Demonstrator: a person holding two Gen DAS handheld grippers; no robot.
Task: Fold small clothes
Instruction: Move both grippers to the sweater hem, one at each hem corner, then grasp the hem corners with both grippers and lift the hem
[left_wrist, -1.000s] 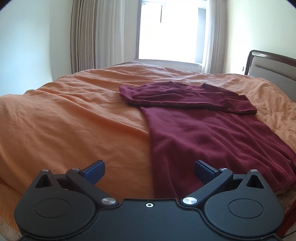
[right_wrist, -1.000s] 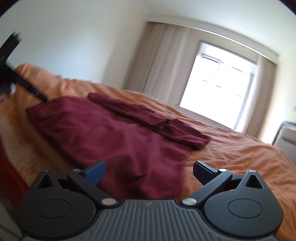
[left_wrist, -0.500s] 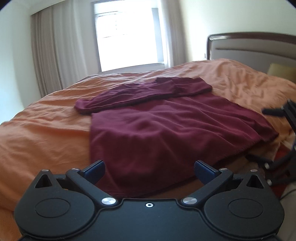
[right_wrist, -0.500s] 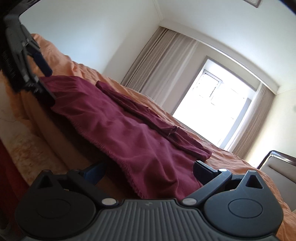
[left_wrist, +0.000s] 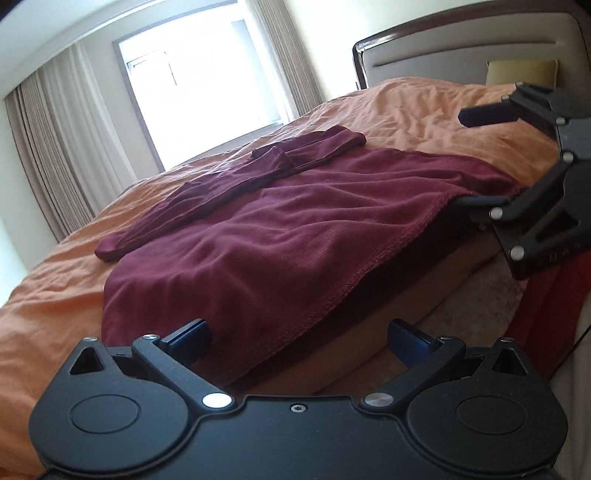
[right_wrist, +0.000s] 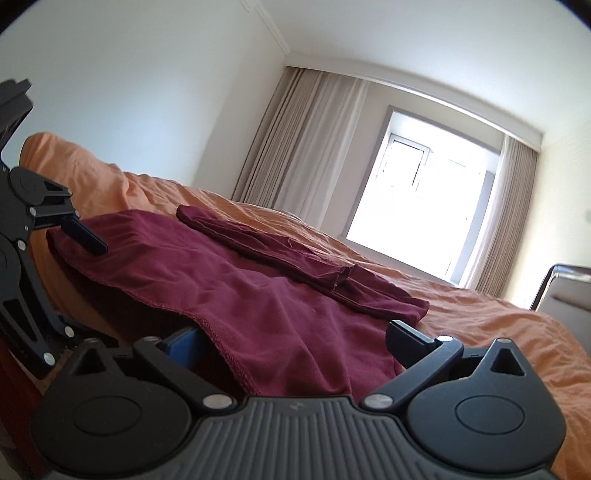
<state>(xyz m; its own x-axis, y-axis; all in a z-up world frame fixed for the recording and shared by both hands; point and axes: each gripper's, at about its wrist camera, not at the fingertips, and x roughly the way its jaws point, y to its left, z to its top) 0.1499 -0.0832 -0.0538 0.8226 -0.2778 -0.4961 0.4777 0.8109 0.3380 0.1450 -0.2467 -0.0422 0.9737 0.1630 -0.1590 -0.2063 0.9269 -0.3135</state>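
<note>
A maroon long-sleeved top (left_wrist: 295, 236) lies flat on the orange bed, sleeves folded across its far end; its hem hangs over the near bed edge. It also shows in the right wrist view (right_wrist: 258, 306). My left gripper (left_wrist: 299, 338) is open, its fingers straddling the hem near the left corner. My right gripper (right_wrist: 291, 339) is open around the hem at the right corner. The right gripper shows at the right of the left wrist view (left_wrist: 480, 158), one finger above the cloth and one below. The left gripper shows at the left of the right wrist view (right_wrist: 79, 280).
The orange bedspread (left_wrist: 55, 295) covers a wide bed. A headboard (left_wrist: 461, 48) with a yellow pillow (left_wrist: 521, 72) stands at the right. A bright window (left_wrist: 207, 88) with curtains is behind. Red fabric (left_wrist: 546, 295) hangs below the right gripper.
Both grippers have dropped low to the near bed edge and closed in on the hem, one at each corner. Both stay open. The top has not moved.
</note>
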